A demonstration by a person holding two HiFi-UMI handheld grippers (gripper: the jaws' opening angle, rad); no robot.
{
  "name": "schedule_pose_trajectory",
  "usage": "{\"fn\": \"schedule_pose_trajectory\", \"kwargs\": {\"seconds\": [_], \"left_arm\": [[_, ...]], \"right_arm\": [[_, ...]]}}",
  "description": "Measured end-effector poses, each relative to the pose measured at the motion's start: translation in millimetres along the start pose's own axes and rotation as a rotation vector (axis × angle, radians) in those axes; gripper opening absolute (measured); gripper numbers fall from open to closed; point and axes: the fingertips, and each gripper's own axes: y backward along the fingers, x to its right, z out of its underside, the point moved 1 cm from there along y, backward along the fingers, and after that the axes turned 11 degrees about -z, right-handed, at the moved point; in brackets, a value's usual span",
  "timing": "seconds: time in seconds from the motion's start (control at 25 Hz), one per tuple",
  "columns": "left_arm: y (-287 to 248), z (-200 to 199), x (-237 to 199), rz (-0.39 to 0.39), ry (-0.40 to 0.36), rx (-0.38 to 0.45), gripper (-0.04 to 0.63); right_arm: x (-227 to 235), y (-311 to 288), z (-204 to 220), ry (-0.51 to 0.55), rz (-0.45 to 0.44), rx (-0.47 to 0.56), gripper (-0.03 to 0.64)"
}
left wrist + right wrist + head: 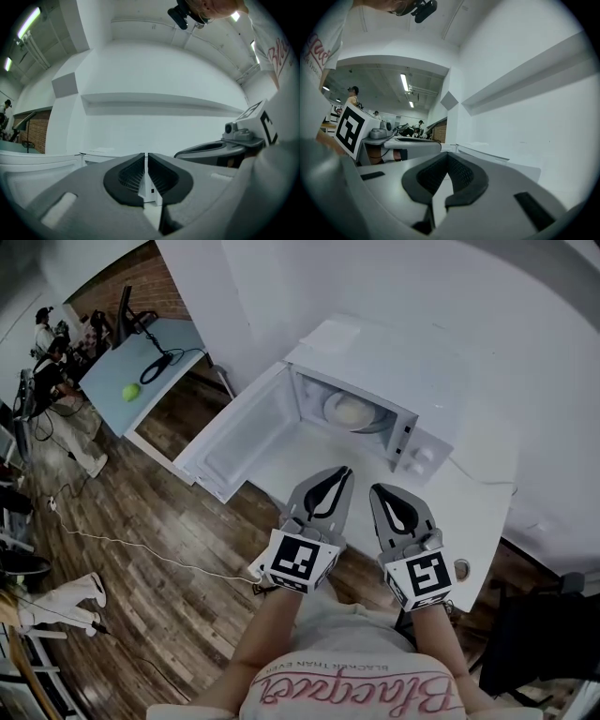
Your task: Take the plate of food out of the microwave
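A white microwave (375, 357) stands on a white table (473, 512) with its door (246, 427) swung wide open to the left. Inside it lies a round plate of pale food (353, 412). My left gripper (346, 471) (146, 157) is level in front of the opening, short of the plate, shut with nothing between its jaws. My right gripper (375, 489) (447, 155) is beside it on the right, a little further back, its tips together and empty. Each gripper shows in the other's view: the right one (220, 149) and the left one (408, 143).
White walls rise behind and to the right of the microwave. At the far left a blue table (159, 352) holds a green ball (130, 391), with people (47, 348) beyond it. A white cable (141, 547) runs across the wooden floor.
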Motion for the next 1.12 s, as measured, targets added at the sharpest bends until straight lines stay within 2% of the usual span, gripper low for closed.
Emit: {"fn": "schedule_pose_trajectory", "kwargs": {"seconds": [0.2,0.44,0.76,1.0,1.12], "left_arm": [[-18,11,-14,0.051,0.005,-0.026,0.013],[-42,17,-39,0.092,0.091,-0.021,0.134],[-69,36,-64,0.138,0.115,-0.060,0.247],[-88,64,-82,0.170,0.153,-0.138,0.247],[-96,75,-91,0.191,0.198,-0.162,0.247]], "right_arm": [[12,-20,5,-0.006,0.029,-0.017,0.005],[28,-43,12,-0.021,0.084,-0.043,0.005],[43,-74,23,-0.039,0.143,-0.075,0.005],[53,-92,32,-0.043,0.197,-0.097,0.005],[57,-103,36,-0.045,0.225,-0.107,0.005]]}}
